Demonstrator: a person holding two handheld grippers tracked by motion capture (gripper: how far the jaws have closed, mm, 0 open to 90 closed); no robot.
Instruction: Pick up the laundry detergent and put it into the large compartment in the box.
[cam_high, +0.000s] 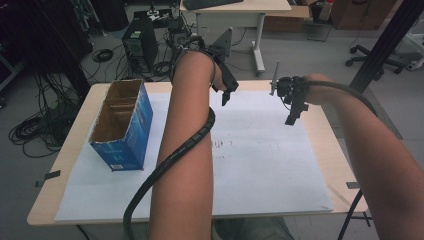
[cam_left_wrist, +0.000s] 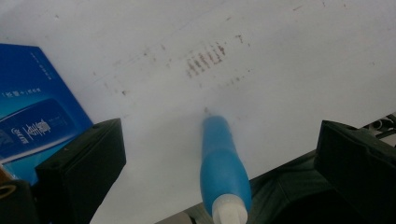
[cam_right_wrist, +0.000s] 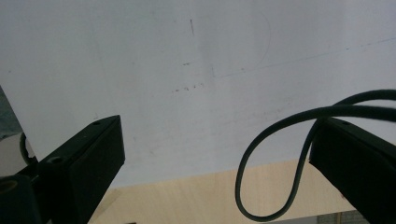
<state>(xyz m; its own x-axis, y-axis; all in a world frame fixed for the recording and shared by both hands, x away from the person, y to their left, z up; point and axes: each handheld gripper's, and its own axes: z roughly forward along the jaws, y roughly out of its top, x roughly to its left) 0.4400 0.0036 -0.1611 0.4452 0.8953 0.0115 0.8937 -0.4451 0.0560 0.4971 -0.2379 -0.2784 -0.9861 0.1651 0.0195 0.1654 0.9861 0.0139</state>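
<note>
My left gripper hangs above the far middle of the white sheet, pointing down. In the left gripper view its jaws stand wide apart. A blue pen-shaped thing with a white end shows between them, touching neither pad; what carries it I cannot tell. My right gripper hovers over the sheet's far right part. It is open, with only a loop of its own cable between the jaws. An open-topped blue cardboard box stands at the left of the sheet.
The sheet covers most of the wooden table, whose bare edge shows at the right. On the floor beyond lie a computer tower, cable coils, a desk and an office chair base.
</note>
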